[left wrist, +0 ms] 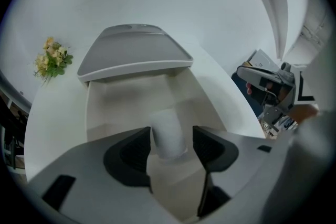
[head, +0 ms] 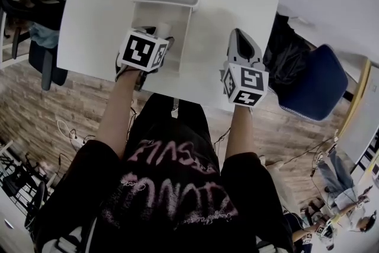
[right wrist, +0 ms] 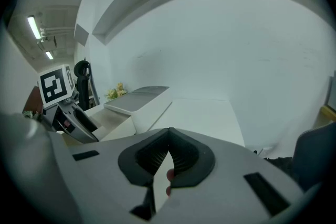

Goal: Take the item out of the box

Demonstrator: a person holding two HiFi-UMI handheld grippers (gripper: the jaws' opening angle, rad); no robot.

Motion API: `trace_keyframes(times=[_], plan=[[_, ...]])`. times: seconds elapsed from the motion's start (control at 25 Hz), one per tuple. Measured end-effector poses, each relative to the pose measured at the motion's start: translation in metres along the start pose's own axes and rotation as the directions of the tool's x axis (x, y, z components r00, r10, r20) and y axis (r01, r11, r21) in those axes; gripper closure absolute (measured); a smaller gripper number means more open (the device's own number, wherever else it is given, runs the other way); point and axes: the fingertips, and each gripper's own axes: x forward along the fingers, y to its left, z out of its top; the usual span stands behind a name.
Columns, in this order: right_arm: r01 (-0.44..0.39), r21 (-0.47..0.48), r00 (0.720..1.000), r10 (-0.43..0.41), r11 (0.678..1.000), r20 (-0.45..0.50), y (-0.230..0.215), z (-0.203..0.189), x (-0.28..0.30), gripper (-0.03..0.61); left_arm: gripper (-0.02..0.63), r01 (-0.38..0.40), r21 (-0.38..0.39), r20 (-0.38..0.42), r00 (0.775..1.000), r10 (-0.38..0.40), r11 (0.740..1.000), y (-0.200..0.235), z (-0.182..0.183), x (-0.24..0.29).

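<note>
Down inside the box (left wrist: 95, 113), the roll (left wrist: 167, 124) is sitting alone, seemingly on end and not yet lifted. The left gripper (left wrist: 171, 140) is reaching in with its jaws spread wide either side of the roll, pads not pressing, probably lining up a grasp. The lid (left wrist: 131, 52) is leaning back, leaving the top open. The right gripper (right wrist: 168, 157) is hovering above the table (right wrist: 205, 113) beside the box, jaws pressed together on nothing, likely keeping clear

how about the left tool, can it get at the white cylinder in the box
Probably yes: the box is open, and the left tool stands open over it with the white cylinder between its jaws.
</note>
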Motion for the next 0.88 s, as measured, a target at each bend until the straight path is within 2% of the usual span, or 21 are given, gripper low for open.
trace_keyframes(times=[0.28, 0.56, 0.88], plan=[[0.018, -0.003, 1.000, -0.018, 1.000, -0.007, -0.012, -0.004, -0.003, 0.569, 0.408, -0.024, -0.007, -0.017, 1.000, 0.024, 1.000, 0.004, -0.003, 0.008], [0.024, -0.002, 1.000, -0.024, 1.000, -0.006, -0.013, -0.004, -0.003, 0.569, 0.432, -0.037, 0.003, -0.001, 0.999, 0.037, 0.999, 0.006, -0.003, 0.009], [0.017, -0.010, 1.000, -0.017, 1.000, 0.008, -0.008, 0.003, -0.008, 0.569, 0.436, -0.052, 0.005, 0.080, 0.995, 0.052, 0.999, 0.009, 0.006, -0.008]])
